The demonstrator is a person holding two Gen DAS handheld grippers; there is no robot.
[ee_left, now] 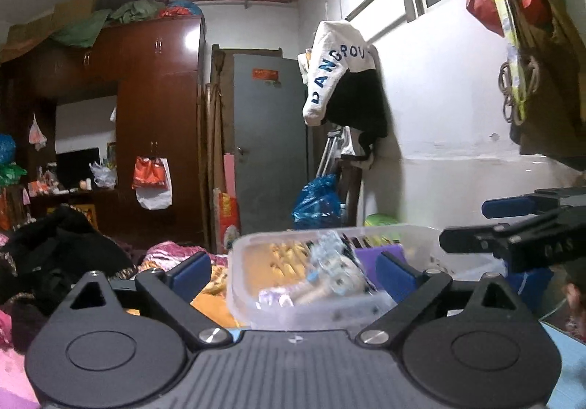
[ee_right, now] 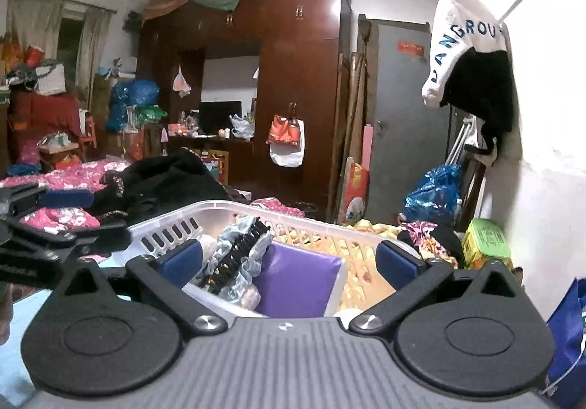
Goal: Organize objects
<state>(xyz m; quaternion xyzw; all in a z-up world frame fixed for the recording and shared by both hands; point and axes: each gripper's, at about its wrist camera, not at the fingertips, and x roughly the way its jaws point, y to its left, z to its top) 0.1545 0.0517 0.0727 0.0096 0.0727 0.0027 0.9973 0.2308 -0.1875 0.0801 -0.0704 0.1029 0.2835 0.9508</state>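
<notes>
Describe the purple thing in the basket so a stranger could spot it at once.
Start at the clear plastic basket on the bed, in front of both grippers. Inside, beside a black comb-like hair clip with pale blue frills, a purple box leans against the basket's slatted floor. It is the only solid purple, flat-faced thing there.

The basket [ee_right: 234, 211] is translucent white plastic, its slotted wall showing dark gaps. Inside, a purple box [ee_right: 298, 284] sits beside a pale blue frilly hair clip [ee_right: 240, 255] with black teeth, over yellow patterned cloth. Both grippers, left [ee_left: 293, 271] and right [ee_right: 289, 262], are black with blue pads [ee_right: 182, 260] and a grey ribbed body. The bed [ee_right: 69, 176] carries pink floral bedding and a black garment [ee_right: 172, 178]. The wardrobe [ee_right: 296, 79] is glossy reddish-brown, the door [ee_left: 269, 141] grey. A white garment [ee_left: 335, 68] with blue letters hangs over black cloth. A blue plastic bag [ee_left: 316, 202] sits by the white wall.
</notes>
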